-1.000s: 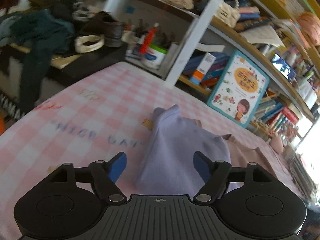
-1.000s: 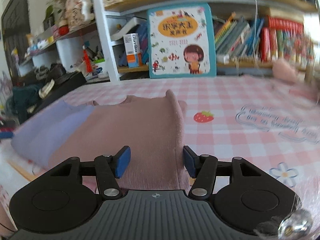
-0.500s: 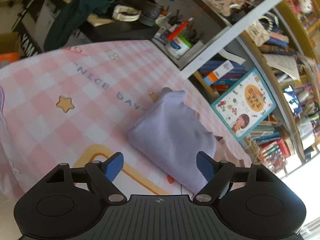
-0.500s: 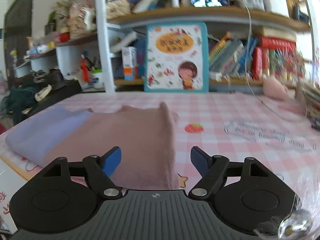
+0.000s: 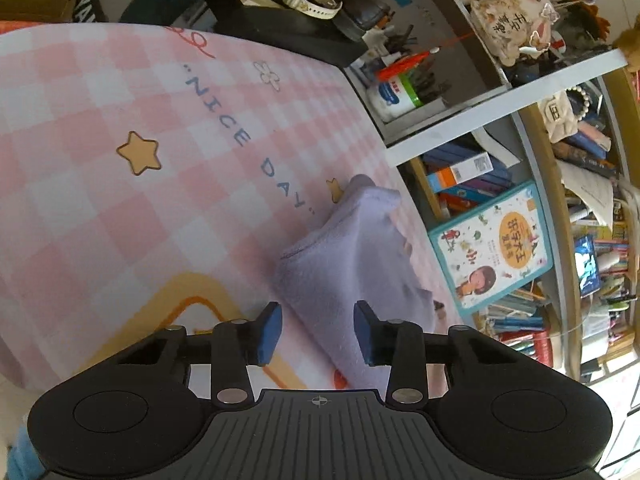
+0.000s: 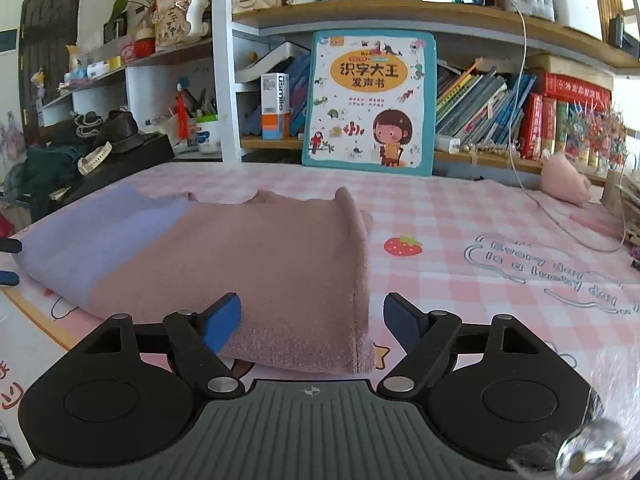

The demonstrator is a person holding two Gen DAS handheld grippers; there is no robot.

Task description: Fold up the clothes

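We see the folded garment (image 6: pixel 256 256), mauve with a lilac end at 9 o'clock, flat on the checked cloth (image 6: pixel 460 216). Right gripper (image 6: pixel 312 318) gapes wide, empty; left gripper (image 5: pixel 318 332) half open, seemingly gripping nothing, above the lilac corner.

left gripper (image 5: pixel 317 332), right gripper (image 6: pixel 312 322): same build. Black plastic body, ribbed grey centre plate with crosshair mark, round side discs, silver pivot screws, black linkage arms, blue finger pads (image 6: pixel 221 321).
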